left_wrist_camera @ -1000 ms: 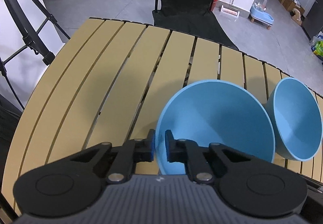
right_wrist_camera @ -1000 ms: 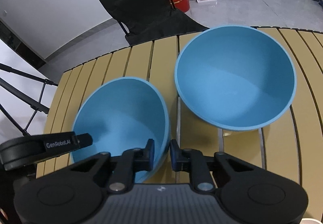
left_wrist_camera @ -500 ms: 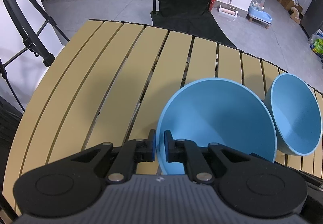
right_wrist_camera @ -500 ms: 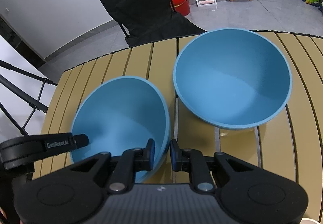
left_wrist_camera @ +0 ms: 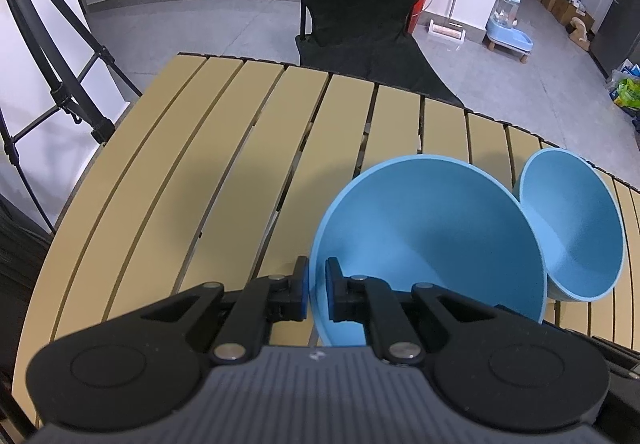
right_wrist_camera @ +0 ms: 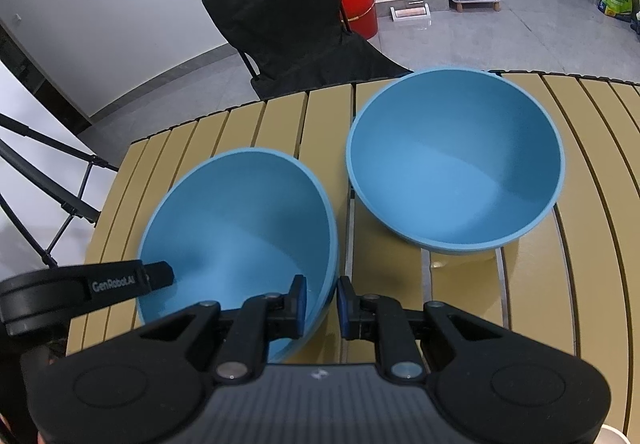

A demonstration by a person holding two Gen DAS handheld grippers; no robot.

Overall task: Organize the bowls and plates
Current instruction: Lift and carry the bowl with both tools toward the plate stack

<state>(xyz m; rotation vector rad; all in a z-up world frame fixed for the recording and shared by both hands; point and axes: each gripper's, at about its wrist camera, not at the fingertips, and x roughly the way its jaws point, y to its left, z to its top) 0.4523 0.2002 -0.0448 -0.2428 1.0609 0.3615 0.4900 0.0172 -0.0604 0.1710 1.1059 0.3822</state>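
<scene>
- Left gripper (left_wrist_camera: 317, 292) — jaws closed on the near rim of the near bowl (left_wrist_camera: 432, 244), one pad outside the wall, one inside.
- Right gripper (right_wrist_camera: 322, 306) — jaws nearly closed, pinching the same bowl's (right_wrist_camera: 240, 240) right rim.
- That bowl sits tilted over the slatted bench (left_wrist_camera: 224, 180).
- The far bowl (right_wrist_camera: 454, 160) stands on the bench just beyond it, close beside but apart.
- Past the far bowl: a black chair (right_wrist_camera: 296, 20), then a red bucket (right_wrist_camera: 360, 0).
</scene>
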